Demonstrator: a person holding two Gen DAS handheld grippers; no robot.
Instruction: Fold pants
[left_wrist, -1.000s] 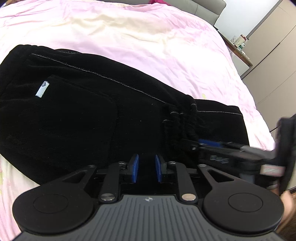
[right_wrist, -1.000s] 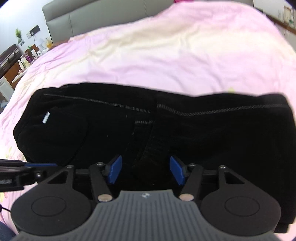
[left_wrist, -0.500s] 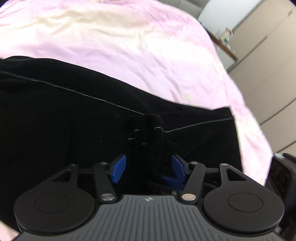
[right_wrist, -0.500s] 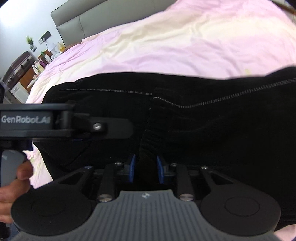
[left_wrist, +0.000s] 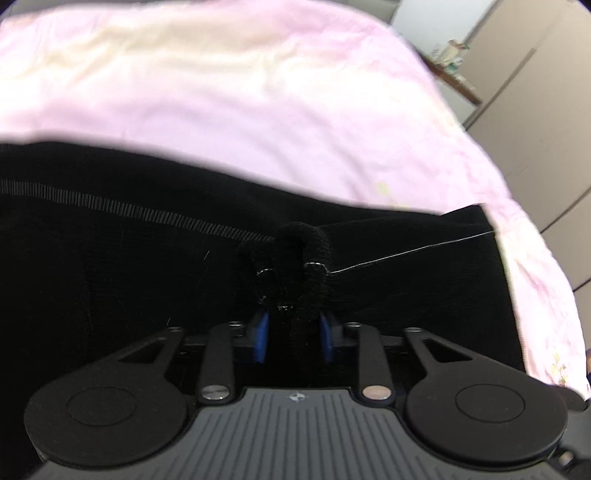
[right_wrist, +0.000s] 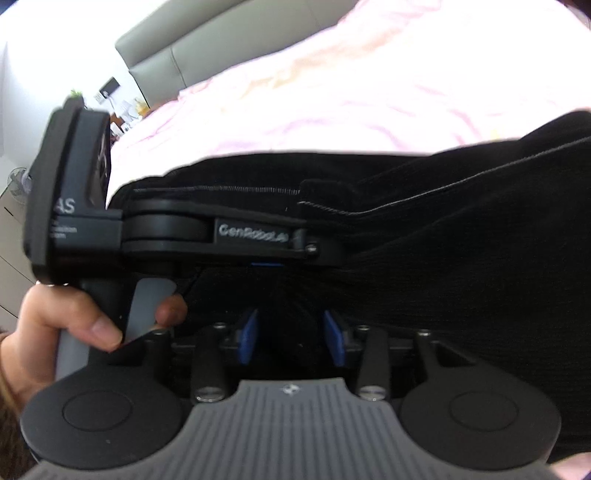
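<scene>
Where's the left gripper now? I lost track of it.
In the right wrist view, the left gripper reaches in from the left over the black pants, just beyond the right gripper.

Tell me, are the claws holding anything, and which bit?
Both claws grip the black corduroy pants. The left claw pinches the bunched fold at the near edge. The right claw has near-edge fabric between its blue pads.
</scene>
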